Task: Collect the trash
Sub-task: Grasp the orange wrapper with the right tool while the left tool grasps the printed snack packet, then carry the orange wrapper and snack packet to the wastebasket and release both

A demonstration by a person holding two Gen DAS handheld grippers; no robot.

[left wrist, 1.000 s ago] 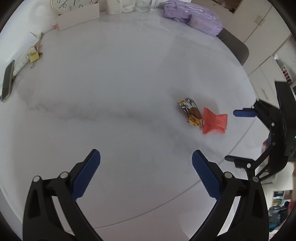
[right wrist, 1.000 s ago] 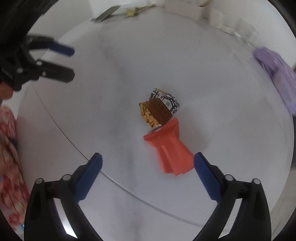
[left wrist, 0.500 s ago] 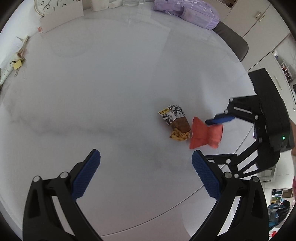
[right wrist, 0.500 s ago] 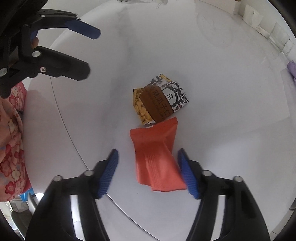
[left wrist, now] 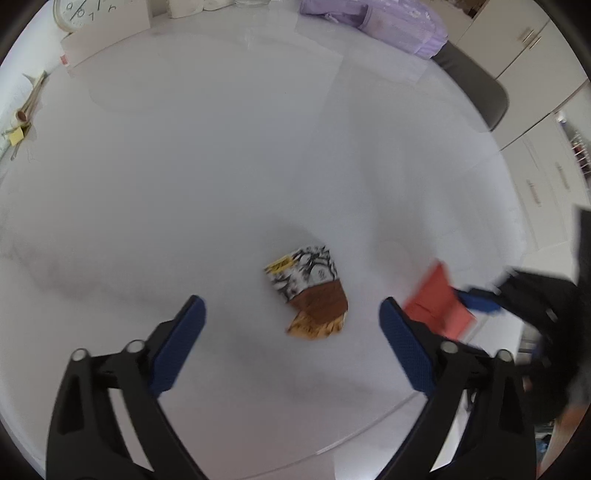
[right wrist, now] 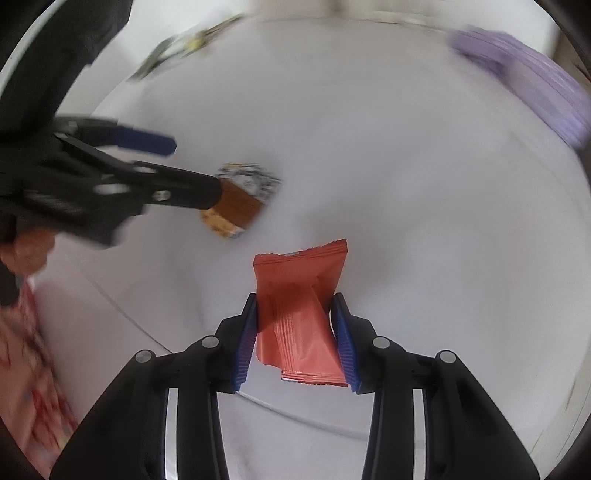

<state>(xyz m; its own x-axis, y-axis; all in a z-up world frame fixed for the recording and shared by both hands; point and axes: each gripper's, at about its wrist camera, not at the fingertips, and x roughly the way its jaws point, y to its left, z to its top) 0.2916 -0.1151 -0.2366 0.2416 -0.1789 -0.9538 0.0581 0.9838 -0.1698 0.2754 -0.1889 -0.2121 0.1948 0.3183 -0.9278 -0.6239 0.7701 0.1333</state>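
A black-and-white, brown and yellow snack wrapper [left wrist: 310,284] lies on the white round table [left wrist: 221,166]. My left gripper [left wrist: 291,301] hangs over it, jaws wide and closing a little, with the wrapper between the pads and untouched. In the right wrist view the same wrapper [right wrist: 240,199] is partly hidden behind the left gripper [right wrist: 184,166]. My right gripper [right wrist: 295,299] is closing on an orange-red wrapper [right wrist: 299,280], and both pads press its crumpled sides. The left wrist view shows that red wrapper [left wrist: 436,302], blurred, to the right of my left gripper.
A purple bag [left wrist: 373,18] lies at the table's far side, with a clock [left wrist: 77,11] and a white card at the far left. A dark chair [left wrist: 476,92] and cabinets stand beyond the right edge. The table's rim [right wrist: 122,317] runs close under both grippers. A floral sleeve [right wrist: 22,362] is at the lower left.
My left gripper moved in over the snack wrapper. The right gripper narrowed from wide open onto the red wrapper, rolled, and drew it away from the snack wrapper.
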